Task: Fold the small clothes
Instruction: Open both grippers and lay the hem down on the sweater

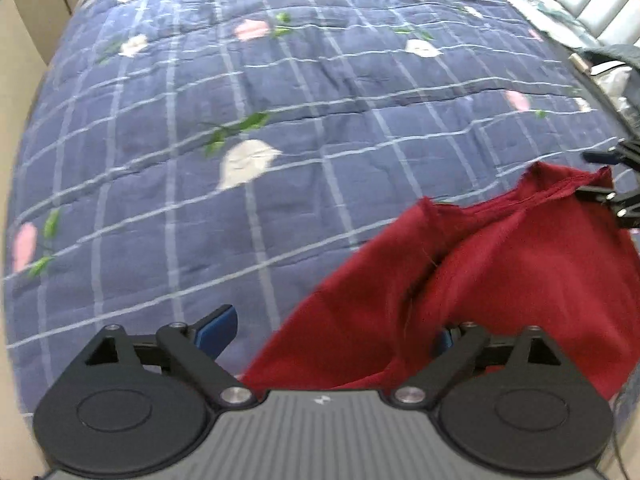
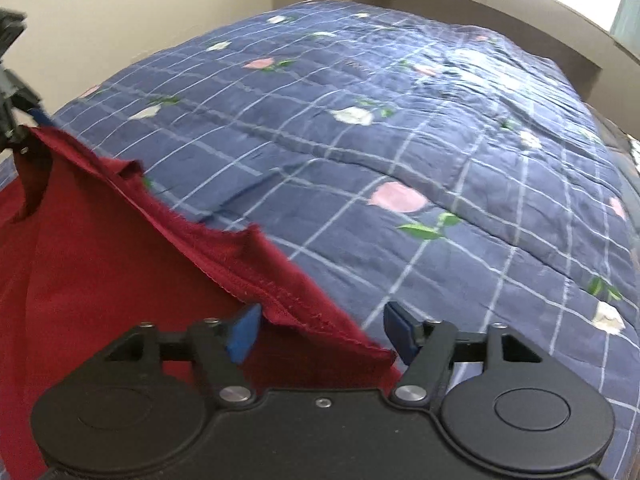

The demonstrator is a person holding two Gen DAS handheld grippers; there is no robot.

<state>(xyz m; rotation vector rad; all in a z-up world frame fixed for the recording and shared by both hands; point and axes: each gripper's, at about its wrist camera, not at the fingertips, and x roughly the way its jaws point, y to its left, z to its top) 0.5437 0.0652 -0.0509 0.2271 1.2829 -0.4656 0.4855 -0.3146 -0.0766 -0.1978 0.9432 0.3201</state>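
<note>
Nearest the right gripper (image 2: 322, 334), the stitched hem of the dark red, soft knit garment (image 2: 104, 272) lies draped between its two blue-padded fingers (image 2: 243, 332); the jaws stand wide and neither pad presses the cloth. The left gripper (image 1: 332, 336) is spread wide too: one blue pad sits clear over the bed, while the other seems buried under the red fabric, though blur hides any contact. The garment's hem runs gripper to gripper, so its long axis lies across both hands, each equally near its own corner. Beyond it spreads the navy checked quilt with pink and white flowers (image 1: 280, 80)
</note>
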